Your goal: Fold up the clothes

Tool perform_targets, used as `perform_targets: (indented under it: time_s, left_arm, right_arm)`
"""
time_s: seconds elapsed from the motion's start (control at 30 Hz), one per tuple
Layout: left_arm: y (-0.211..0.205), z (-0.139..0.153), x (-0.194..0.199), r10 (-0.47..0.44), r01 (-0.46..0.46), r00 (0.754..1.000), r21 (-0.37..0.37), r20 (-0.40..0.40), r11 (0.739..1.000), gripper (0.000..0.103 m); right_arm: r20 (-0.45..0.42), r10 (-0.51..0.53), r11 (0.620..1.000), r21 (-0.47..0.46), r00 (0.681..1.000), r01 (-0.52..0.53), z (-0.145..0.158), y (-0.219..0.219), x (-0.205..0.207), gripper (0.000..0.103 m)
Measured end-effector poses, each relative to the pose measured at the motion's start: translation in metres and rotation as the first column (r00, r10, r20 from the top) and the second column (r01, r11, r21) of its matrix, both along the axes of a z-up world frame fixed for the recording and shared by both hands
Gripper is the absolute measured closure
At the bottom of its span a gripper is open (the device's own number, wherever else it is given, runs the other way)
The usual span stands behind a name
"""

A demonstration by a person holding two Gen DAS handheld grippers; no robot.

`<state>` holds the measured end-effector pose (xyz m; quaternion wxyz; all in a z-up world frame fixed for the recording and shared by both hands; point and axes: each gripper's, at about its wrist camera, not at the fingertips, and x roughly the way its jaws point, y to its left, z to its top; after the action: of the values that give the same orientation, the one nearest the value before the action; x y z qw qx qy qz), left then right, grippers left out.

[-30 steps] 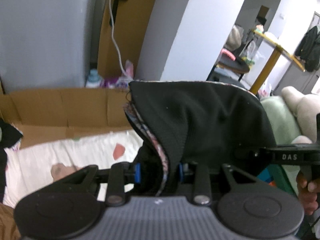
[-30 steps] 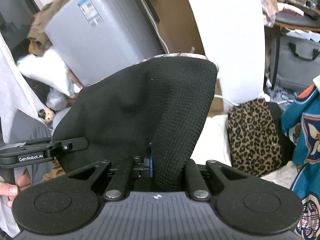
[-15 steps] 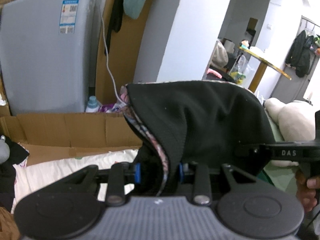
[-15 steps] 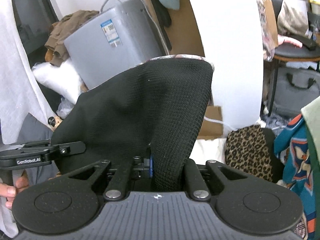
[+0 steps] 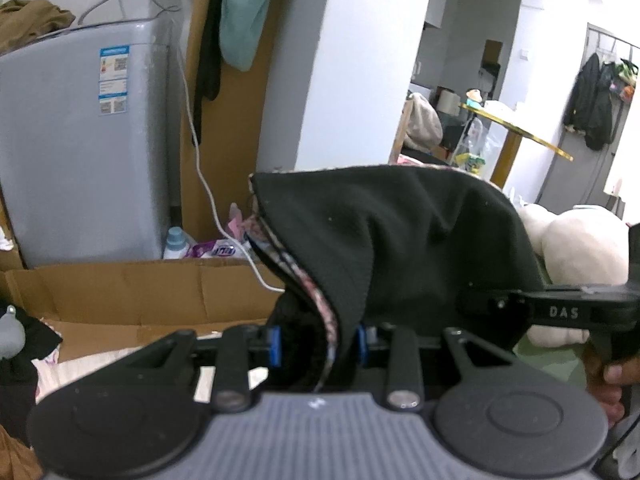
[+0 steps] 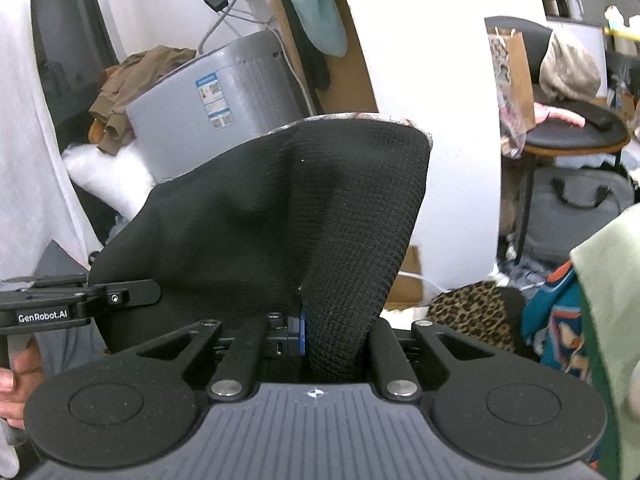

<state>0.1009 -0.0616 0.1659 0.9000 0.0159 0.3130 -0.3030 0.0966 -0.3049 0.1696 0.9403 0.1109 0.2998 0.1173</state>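
I am clamping my left gripper [image 5: 316,344] on a thick bunched corner of the black knit garment [image 5: 392,240], and my right gripper [image 6: 336,340] is pinching the opposite corner nearly closed. I am holding the cloth aloft between both tools, its floral-trimmed edge uppermost, clear of the cardboard box [image 5: 132,292] and washing machine [image 5: 80,140], presumably to let it hang straight before folding.

Both grippers going up with the cloth

The left gripper [image 5: 316,340] and right gripper [image 6: 336,336] are lifting the black garment [image 5: 400,240] higher; the washing machine [image 5: 80,152] is sliding down in view.
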Motion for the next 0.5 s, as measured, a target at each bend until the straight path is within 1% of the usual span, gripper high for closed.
perform_targets:
  time_s: [0.17, 0.27, 0.4, 0.5]
  left_arm:
    - [-0.019, -0.003, 0.000, 0.002, -0.002, 1.000, -0.028, -0.008, 1.000, 0.068]
    - [-0.029, -0.009, 0.001, -0.014, 0.014, 1.000, -0.041, -0.003, 0.999, 0.067]
    - [-0.041, -0.024, 0.007, -0.034, 0.033, 0.999, -0.055, -0.003, 0.998, 0.067]
    - [-0.050, -0.040, 0.020, -0.052, 0.051, 0.999, -0.062, -0.013, 0.997, 0.067]
  right_arm:
    - [0.020, 0.007, 0.999, -0.044, 1.000, -0.006, 0.005, -0.018, -0.003, 0.094]
    - [0.022, -0.015, 0.999, -0.047, 1.000, 0.016, 0.001, -0.029, 0.000, 0.094]
    - [0.025, -0.056, 0.996, -0.063, 0.998, 0.057, -0.011, -0.040, 0.006, 0.094]
    - [0.017, -0.078, 0.994, -0.079, 0.997, 0.079, -0.029, -0.048, 0.015, 0.094]
